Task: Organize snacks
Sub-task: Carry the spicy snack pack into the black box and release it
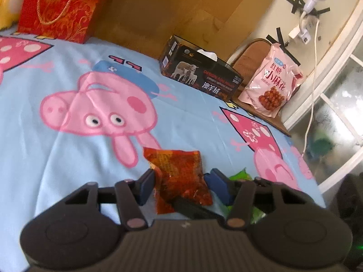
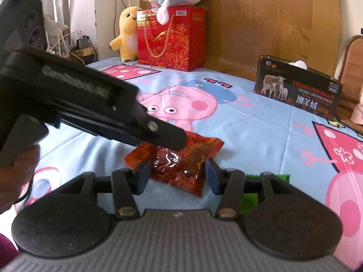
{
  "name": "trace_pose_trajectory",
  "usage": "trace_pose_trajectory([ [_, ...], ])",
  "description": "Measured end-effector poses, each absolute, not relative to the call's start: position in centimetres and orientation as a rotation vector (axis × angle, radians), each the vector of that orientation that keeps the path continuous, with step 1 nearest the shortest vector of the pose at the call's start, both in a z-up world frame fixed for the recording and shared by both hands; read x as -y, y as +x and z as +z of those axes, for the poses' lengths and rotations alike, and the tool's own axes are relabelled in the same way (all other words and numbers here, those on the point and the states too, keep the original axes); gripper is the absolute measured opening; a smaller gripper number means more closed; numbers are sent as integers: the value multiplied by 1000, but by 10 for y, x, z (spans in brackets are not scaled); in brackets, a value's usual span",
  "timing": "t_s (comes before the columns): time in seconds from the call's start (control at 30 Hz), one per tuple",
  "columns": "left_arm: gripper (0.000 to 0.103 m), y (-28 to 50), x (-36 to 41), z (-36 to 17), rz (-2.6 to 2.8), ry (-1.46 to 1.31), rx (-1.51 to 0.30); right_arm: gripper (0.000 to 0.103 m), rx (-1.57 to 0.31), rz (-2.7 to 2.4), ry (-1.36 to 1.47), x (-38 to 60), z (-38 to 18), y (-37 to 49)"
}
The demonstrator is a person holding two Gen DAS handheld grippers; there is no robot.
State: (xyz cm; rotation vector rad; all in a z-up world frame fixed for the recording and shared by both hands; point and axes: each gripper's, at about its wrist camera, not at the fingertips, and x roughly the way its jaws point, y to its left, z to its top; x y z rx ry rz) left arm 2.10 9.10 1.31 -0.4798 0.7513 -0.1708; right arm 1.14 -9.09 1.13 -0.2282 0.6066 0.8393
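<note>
Nearest in the left wrist view, the left hand-held gripper (image 1: pixel 180 184) is sitting with its dark blue fingers spread on either side of a crinkled red-orange plastic snack packet (image 1: pixel 179 176); whether they are touching the packet is unclear. The packet is lying on a light blue bedsheet printed with pink cartoon pigs (image 1: pixel 68 147). A bright green snack wrapper (image 1: pixel 240 175) is peeking out just right of that gripper.

In the right wrist view, the right hand-held gripper (image 2: pixel 178 175) is also standing open around the near end of the same packet (image 2: pixel 181 170), while the left gripper's black body is crossing over the packet's far end.

Farther back, a black rectangular tissue box with a sheep picture (image 1: pixel 199 77) is resting on the sheet. Beside it, a pink bag of fried dough twists (image 1: pixel 272 83) is leaning on a brown chair (image 1: pixel 247 61). At the headboard, a red gift bag with gold rope handles (image 2: pixel 171 38) is standing next to a yellow plush toy (image 2: pixel 127 34).
</note>
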Motion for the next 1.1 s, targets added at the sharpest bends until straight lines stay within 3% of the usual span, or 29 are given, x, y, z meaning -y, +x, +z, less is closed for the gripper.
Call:
trace_pose_trajectory([
  [0.07,40,27,-91,14,-178,-487,-757,41,-596,802,-214,94,13,14],
  [0.2,39,42,-87,26,-214,-498,-745,32,-563,740,-185,103,21,25],
  [0.6,39,155,-55,113,-321,-334,-584,32,-357,621,-156,122,82,111],
  [0.87,39,284,-38,104,-322,-348,-616,32,-438,541,-59,130,74,233],
  [1.1,54,362,-37,67,-208,-319,-694,35,-513,512,0,128,44,311],
])
